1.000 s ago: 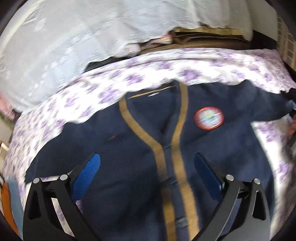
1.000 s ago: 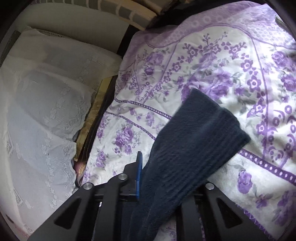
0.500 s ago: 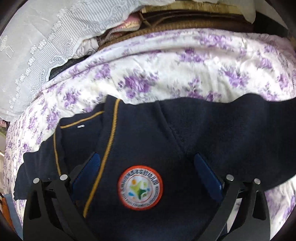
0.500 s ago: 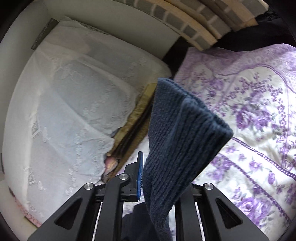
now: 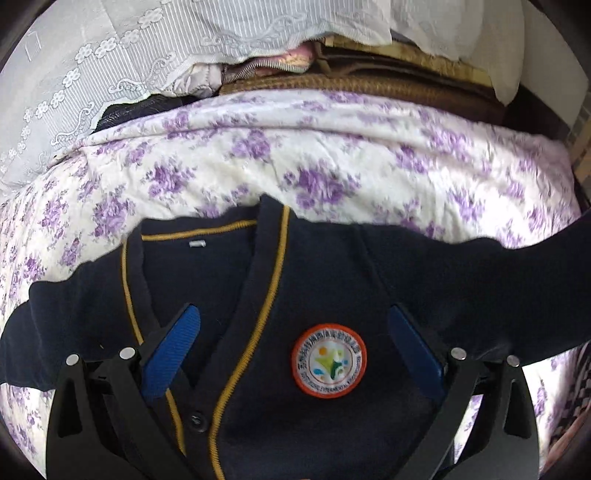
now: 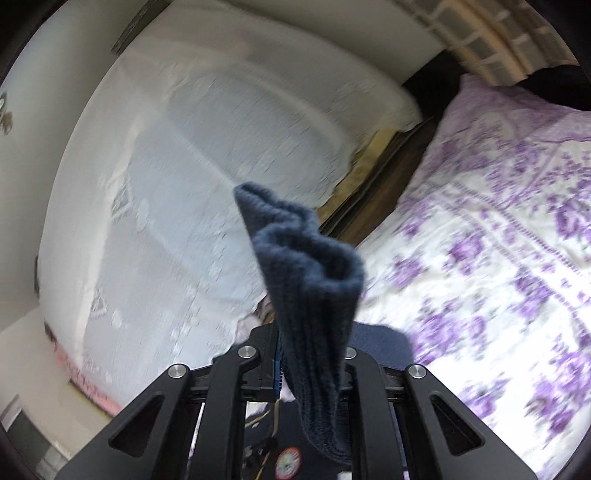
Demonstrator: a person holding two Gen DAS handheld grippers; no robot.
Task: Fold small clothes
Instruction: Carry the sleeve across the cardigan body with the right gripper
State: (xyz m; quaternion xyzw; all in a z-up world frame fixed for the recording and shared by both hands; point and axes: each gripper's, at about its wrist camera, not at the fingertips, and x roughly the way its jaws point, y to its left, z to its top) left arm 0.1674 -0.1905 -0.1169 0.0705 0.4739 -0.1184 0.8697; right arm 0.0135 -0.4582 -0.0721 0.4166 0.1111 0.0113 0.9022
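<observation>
A small navy cardigan (image 5: 325,280) with gold trim and a round orange-rimmed badge (image 5: 328,360) lies face up on the floral bedspread (image 5: 332,162). My left gripper (image 5: 293,347) is open just above its chest, blue pads either side of the badge and button band. My right gripper (image 6: 312,363) is shut on the cardigan's ribbed sleeve cuff (image 6: 306,266), which stands up out of the jaws, lifted off the bed. The sleeve (image 5: 498,280) stretches away to the right in the left wrist view. The badge also shows below the right gripper (image 6: 290,459).
White lace-covered bedding (image 5: 122,62) is piled behind the bed, with brown folded items (image 5: 369,81) beside it. The same lace cover (image 6: 177,177) fills the left of the right wrist view. A brick wall (image 6: 491,33) stands at the far top right.
My right gripper has lifted the sleeve cuff off the bedspread and swung it up and over toward the cardigan's body. My left gripper has moved up from the lower button band to the chest.
</observation>
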